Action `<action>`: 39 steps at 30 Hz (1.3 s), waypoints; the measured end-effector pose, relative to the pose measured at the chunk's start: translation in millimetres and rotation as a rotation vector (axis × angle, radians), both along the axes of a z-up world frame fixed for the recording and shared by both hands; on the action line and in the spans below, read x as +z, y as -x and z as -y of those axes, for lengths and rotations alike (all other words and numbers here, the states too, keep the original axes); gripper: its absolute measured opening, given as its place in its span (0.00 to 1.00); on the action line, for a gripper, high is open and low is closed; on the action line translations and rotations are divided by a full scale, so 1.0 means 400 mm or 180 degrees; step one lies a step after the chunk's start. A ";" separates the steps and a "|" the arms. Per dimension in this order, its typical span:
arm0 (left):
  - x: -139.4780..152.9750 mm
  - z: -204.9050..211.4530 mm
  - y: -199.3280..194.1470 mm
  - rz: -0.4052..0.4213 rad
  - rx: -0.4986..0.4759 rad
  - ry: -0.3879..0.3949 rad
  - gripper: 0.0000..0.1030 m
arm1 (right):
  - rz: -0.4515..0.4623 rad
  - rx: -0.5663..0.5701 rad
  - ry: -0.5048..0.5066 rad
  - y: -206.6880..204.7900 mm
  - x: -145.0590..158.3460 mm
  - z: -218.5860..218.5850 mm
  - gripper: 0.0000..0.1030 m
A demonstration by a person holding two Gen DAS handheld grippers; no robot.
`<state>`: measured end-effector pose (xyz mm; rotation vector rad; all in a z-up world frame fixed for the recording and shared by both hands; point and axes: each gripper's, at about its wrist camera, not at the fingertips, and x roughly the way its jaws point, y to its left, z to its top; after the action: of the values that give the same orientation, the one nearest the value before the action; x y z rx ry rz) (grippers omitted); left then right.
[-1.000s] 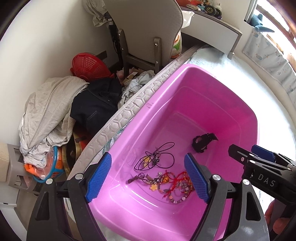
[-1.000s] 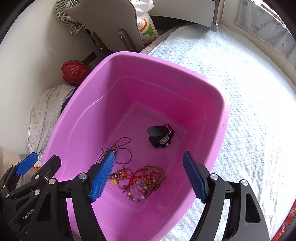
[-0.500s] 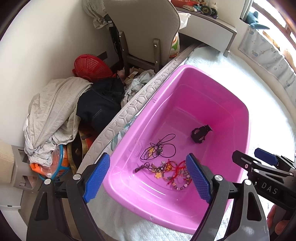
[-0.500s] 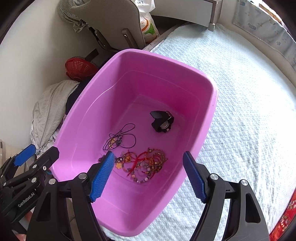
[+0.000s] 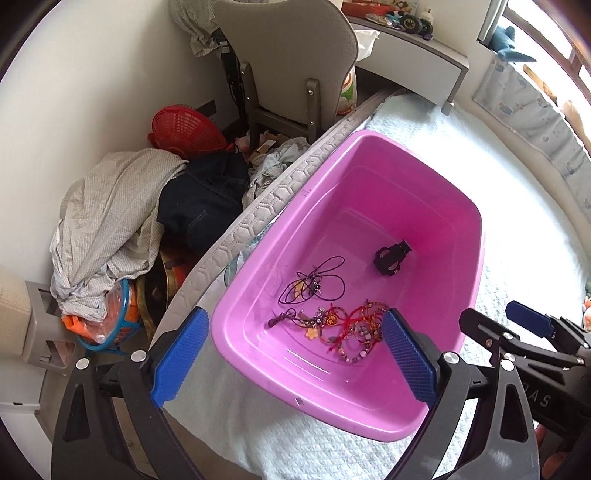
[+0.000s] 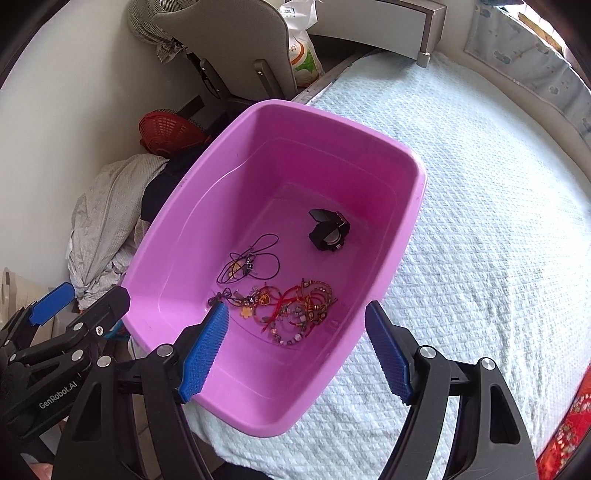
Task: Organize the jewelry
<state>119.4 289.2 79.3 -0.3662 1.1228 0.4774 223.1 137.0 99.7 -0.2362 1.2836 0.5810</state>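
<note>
"GenRobot.AI" on left hand-held gripper body; partial "AS" on right hand-held gripper.

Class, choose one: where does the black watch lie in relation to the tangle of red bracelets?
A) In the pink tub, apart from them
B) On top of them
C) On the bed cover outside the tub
A: the black watch sits on the floor of the pink tub, clear of the red bracelets.

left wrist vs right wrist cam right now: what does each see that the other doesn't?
Left wrist only: the orange and blue basket on the floor, toys on the shelf, the right tongs at its edge.
Right wrist only: red patterned fabric at the bed's corner, the left tongs.
Both: pink tub on the bed, holding bracelet tangle, black cord necklace and black watch.
</note>
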 end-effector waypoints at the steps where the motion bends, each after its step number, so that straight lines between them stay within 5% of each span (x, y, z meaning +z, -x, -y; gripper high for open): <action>1: 0.003 -0.002 0.001 0.0003 0.0002 0.0016 0.90 | 0.0005 0.0002 0.0008 0.002 0.003 0.001 0.71; 39: 0.016 0.013 0.034 -0.0062 -0.0006 -0.0073 0.90 | 0.0034 0.0005 0.0064 0.028 0.018 0.006 0.71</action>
<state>105.9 284.0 85.7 -0.3412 1.1356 0.4926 211.8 134.6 106.9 -0.2566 1.2796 0.5679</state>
